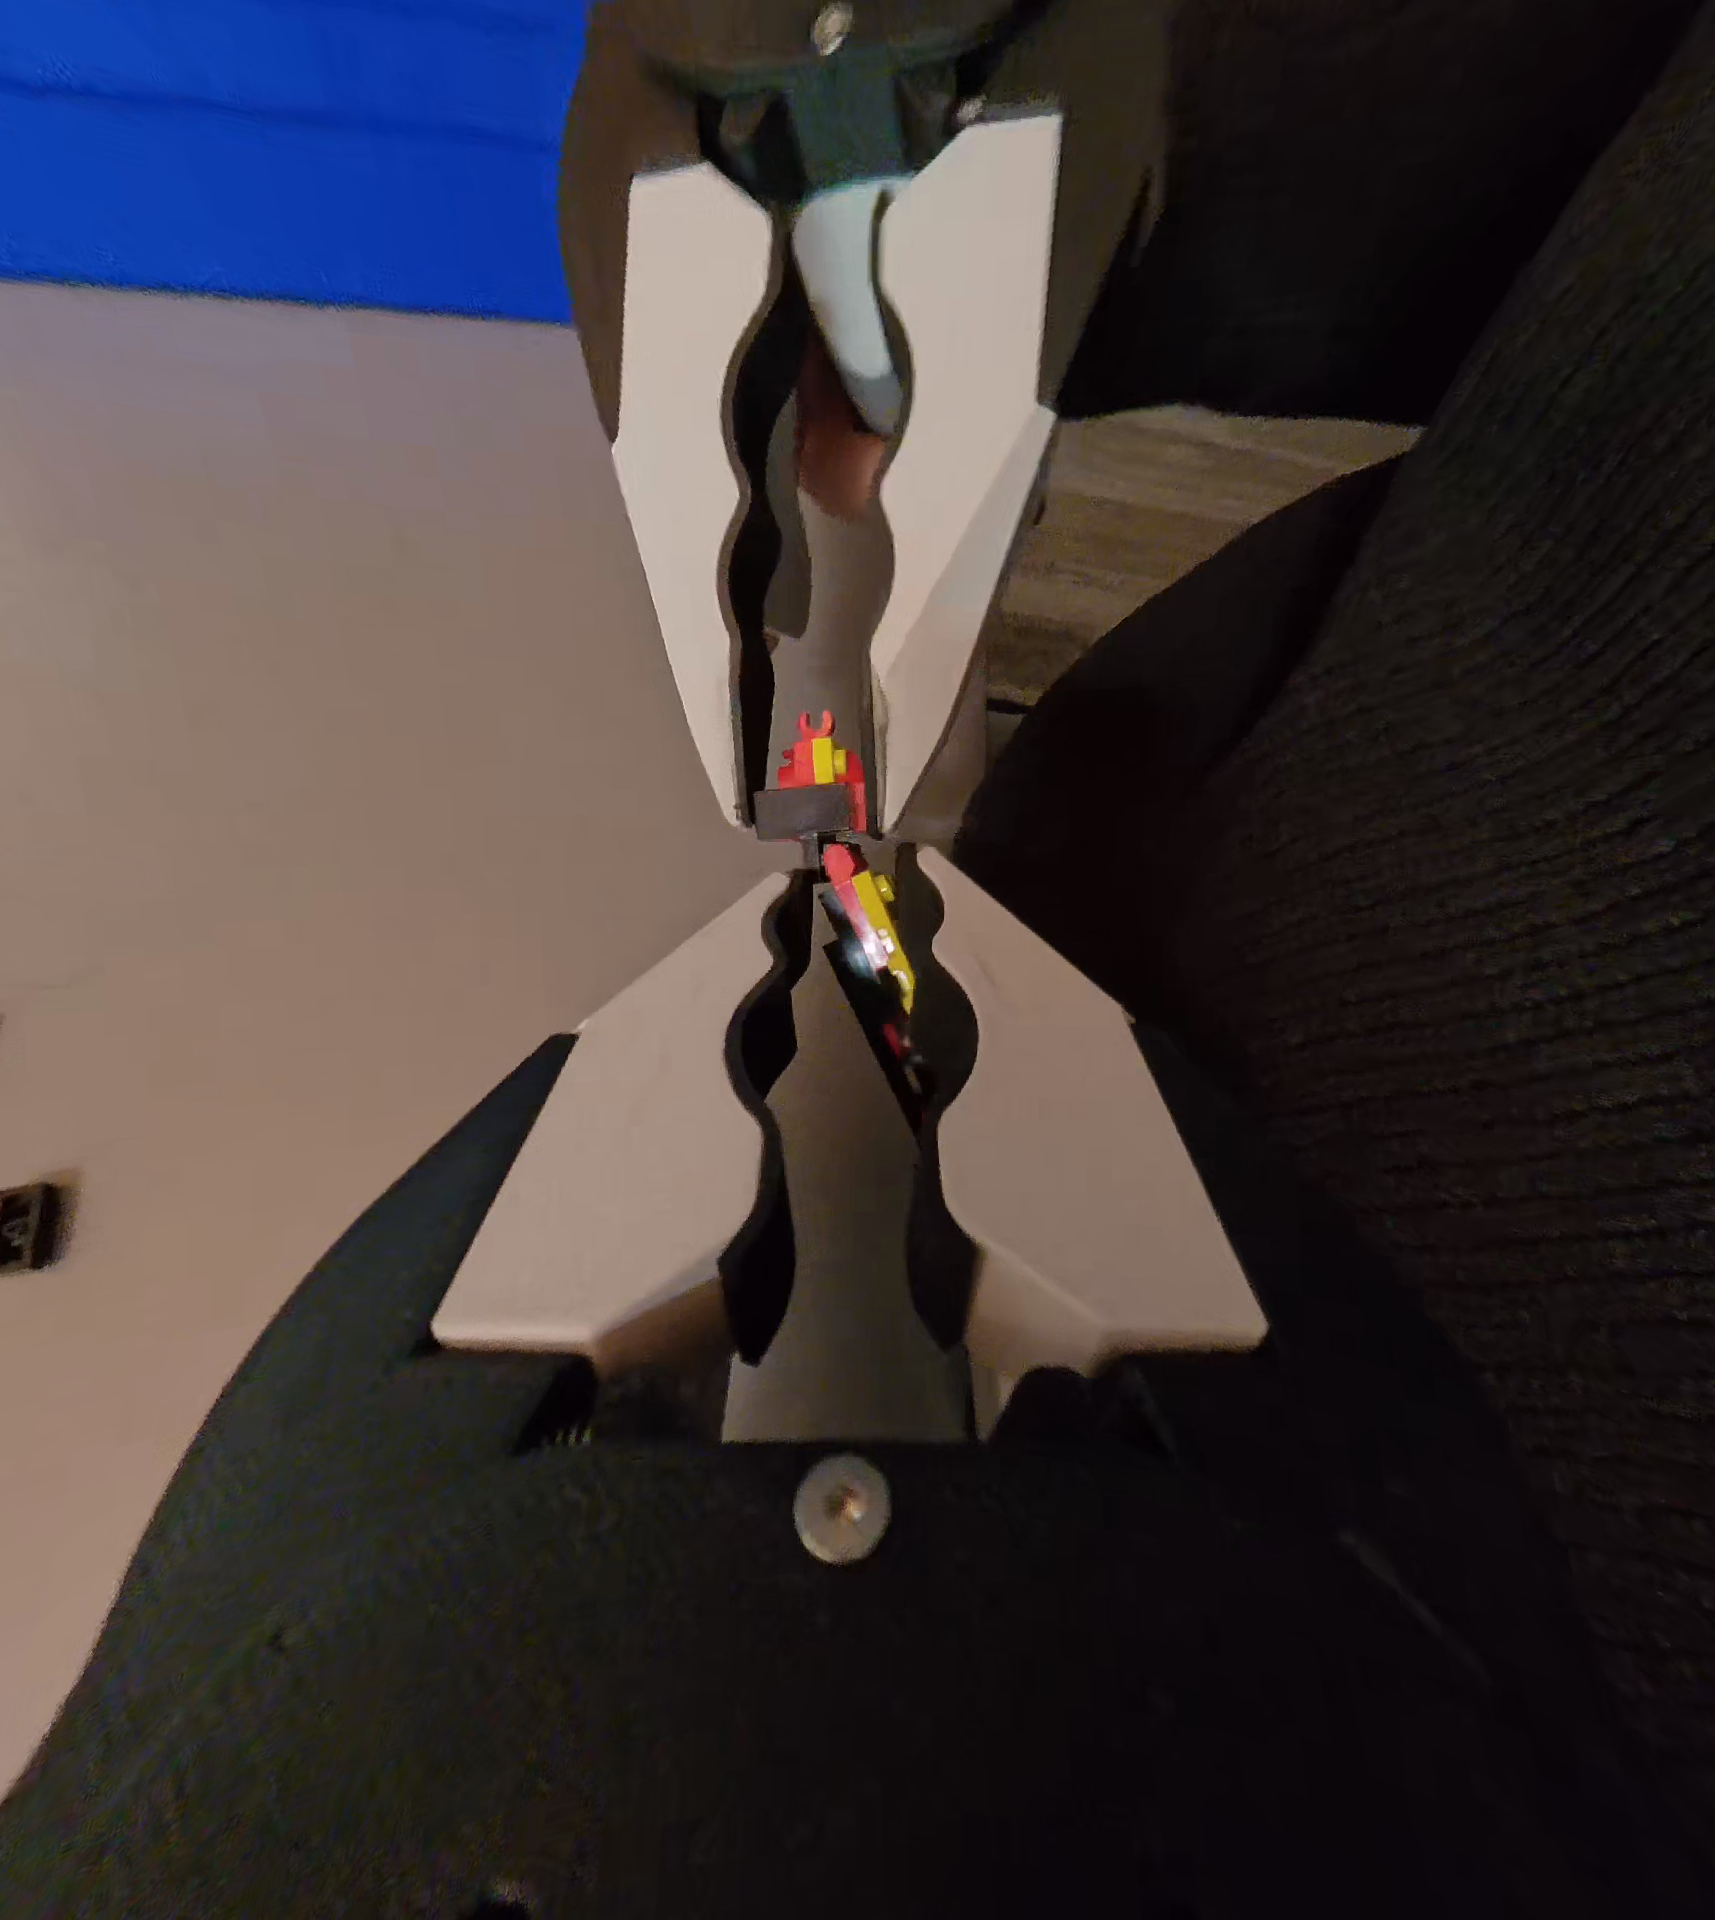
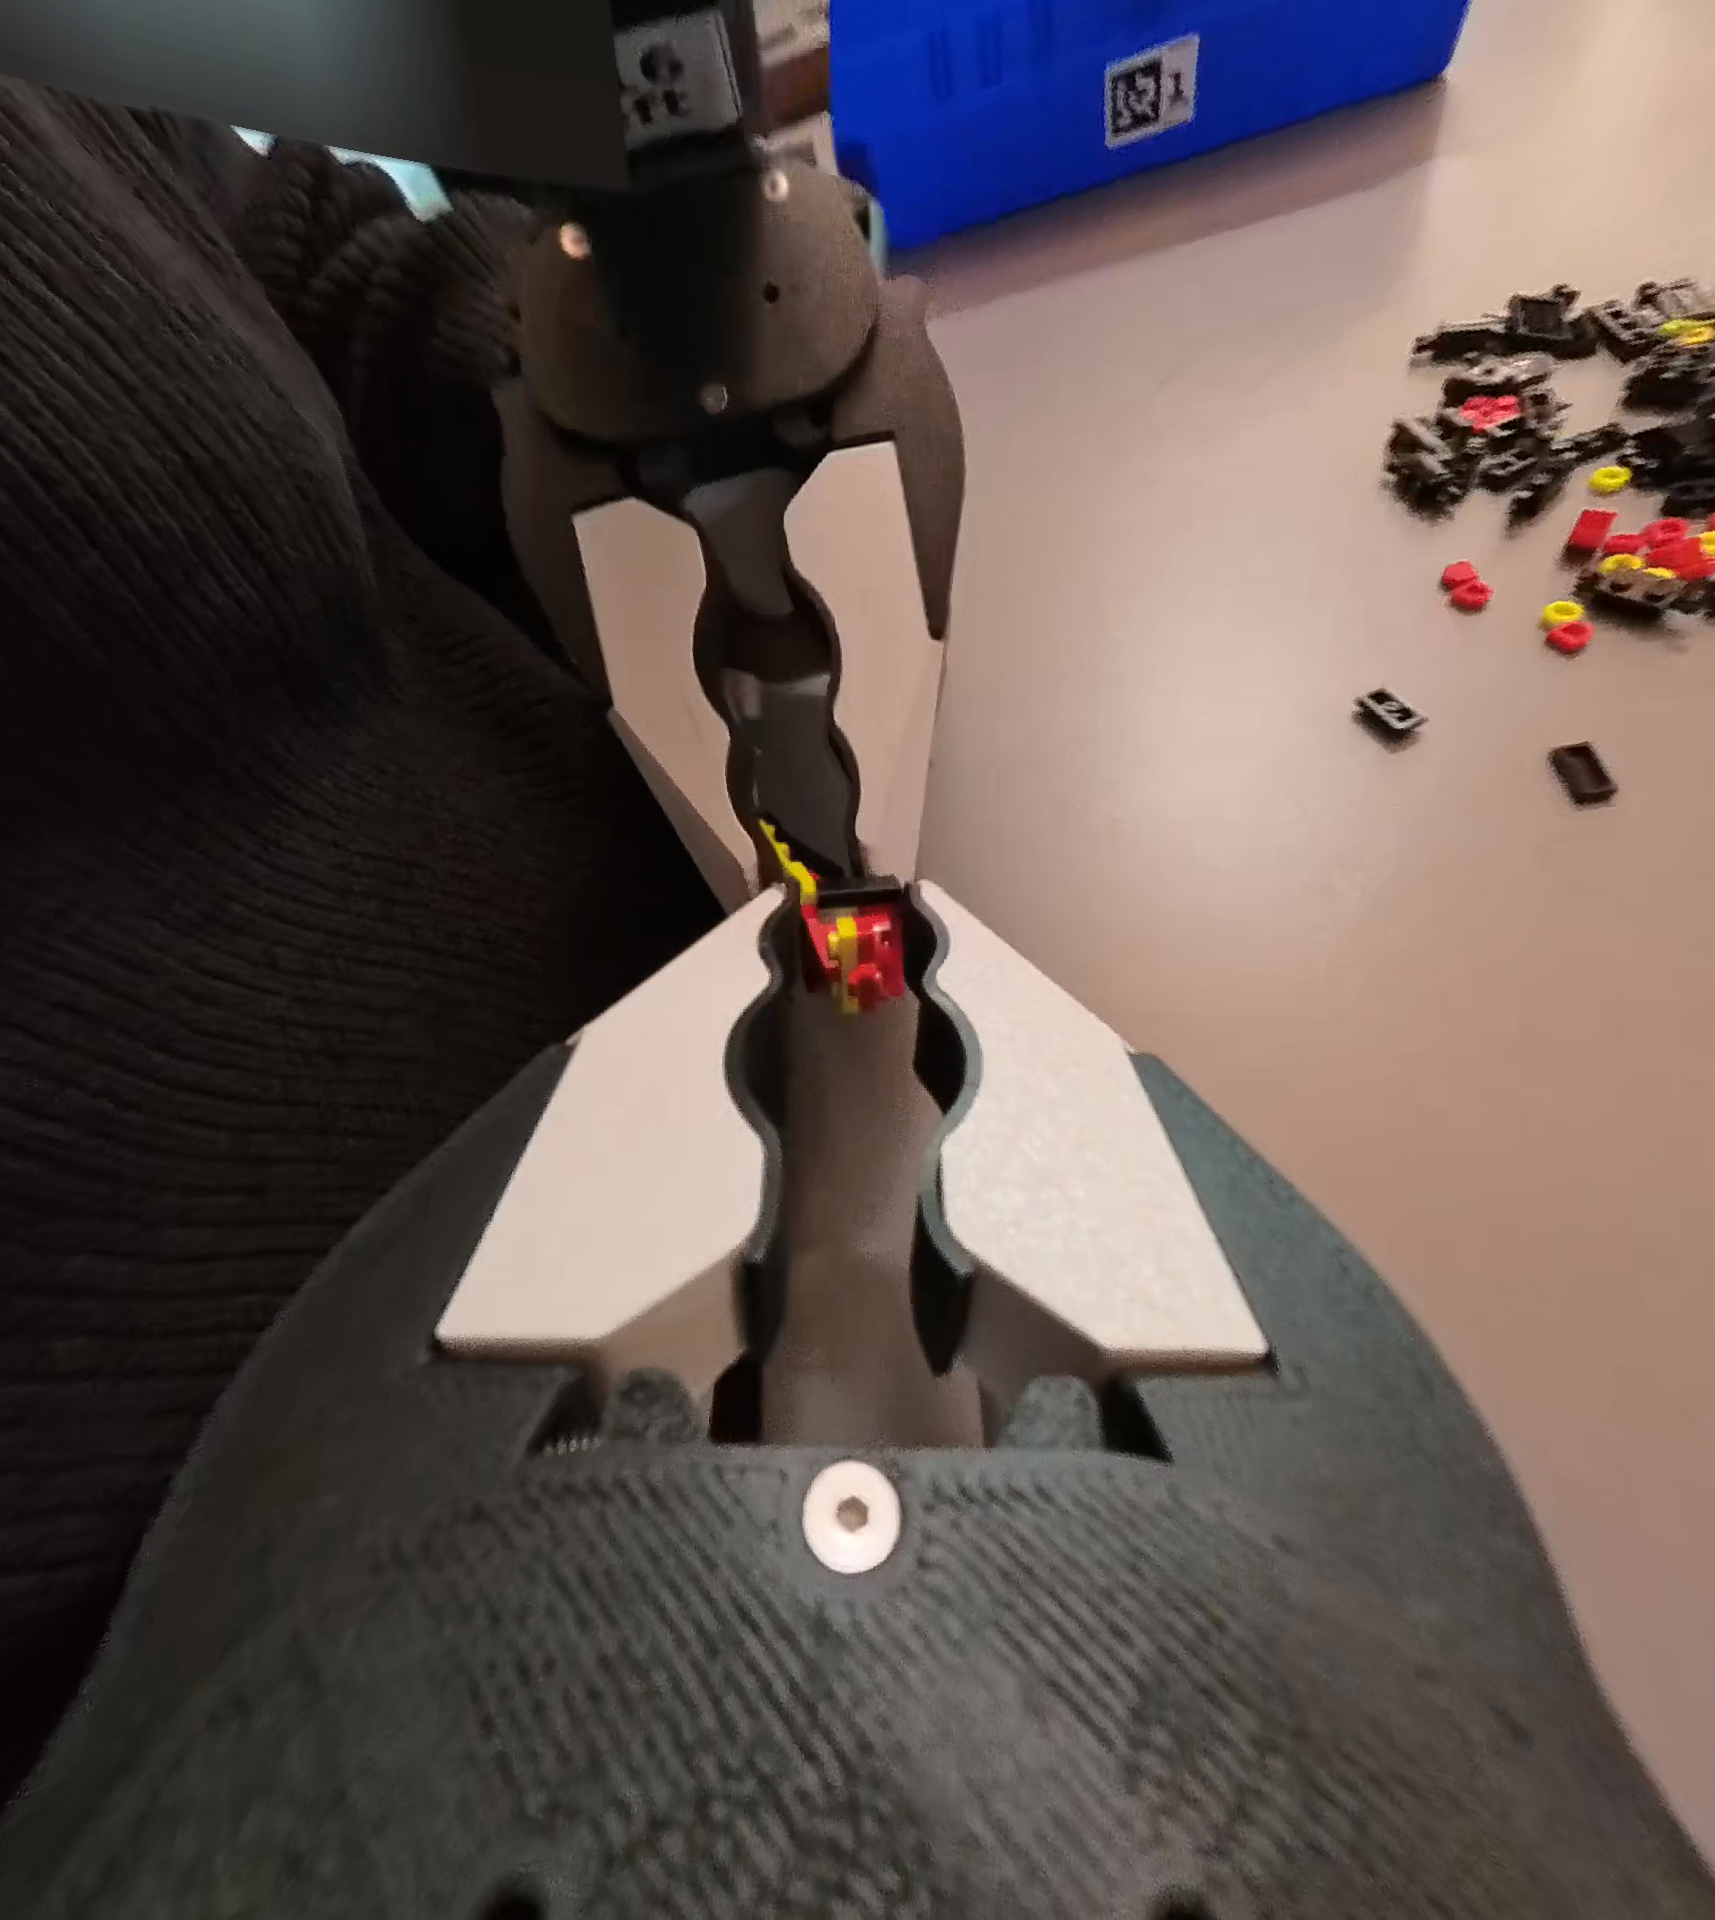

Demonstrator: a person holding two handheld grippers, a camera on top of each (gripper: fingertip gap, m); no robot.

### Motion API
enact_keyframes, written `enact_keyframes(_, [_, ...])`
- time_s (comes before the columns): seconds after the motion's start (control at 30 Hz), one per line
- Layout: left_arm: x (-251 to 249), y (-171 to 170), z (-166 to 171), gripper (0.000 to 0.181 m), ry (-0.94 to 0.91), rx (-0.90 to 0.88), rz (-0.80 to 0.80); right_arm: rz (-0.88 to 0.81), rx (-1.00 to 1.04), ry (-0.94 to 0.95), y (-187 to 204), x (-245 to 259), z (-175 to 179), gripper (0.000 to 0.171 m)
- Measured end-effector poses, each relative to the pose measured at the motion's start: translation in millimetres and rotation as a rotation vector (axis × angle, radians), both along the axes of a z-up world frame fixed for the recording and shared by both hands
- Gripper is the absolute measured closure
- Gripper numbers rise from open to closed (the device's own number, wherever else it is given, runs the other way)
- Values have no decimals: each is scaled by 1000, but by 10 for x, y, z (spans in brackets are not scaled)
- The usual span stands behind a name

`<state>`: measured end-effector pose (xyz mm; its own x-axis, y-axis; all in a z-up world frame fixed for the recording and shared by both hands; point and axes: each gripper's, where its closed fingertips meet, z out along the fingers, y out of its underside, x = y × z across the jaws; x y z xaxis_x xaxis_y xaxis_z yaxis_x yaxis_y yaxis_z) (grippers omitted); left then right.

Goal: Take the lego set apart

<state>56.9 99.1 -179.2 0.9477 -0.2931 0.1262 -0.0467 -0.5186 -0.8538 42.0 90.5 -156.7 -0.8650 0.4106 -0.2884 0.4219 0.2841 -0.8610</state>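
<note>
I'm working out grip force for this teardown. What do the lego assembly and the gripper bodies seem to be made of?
The lego assembly looks like hard glossy moulded plastic: crisp edges, saturated red, yellow and black. The right gripper body looks like matte dark 3D-printed plastic, given its fine ridged grain; the left gripper appears alike. Both clamp the assembly.

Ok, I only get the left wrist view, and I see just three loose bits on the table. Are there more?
Observer: Yes. In the right wrist view, to the right of the set, there is a big pile of black, red and yellow bits.
Operator: Wow! Is there anything on the bin? Mine just shows blue.
Observer: A black-and-white square tag is stuck on its side.
</note>
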Motion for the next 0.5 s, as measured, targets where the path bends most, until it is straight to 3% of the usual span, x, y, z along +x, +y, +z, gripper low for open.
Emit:
enact_keyframes(0.13, [115,-17,90,165,-7,29,-54,65,-132,-106,-18,99,71,153])
enact_keyframes(0.27, [214,-68,15,165,9,-3,-118,130,-94,-133,-75,224,-4,153])
enact_keyframes(0.5, [177,-54,-63,166,14,-60,-85,106,26,-56,-55,203,-68,153])
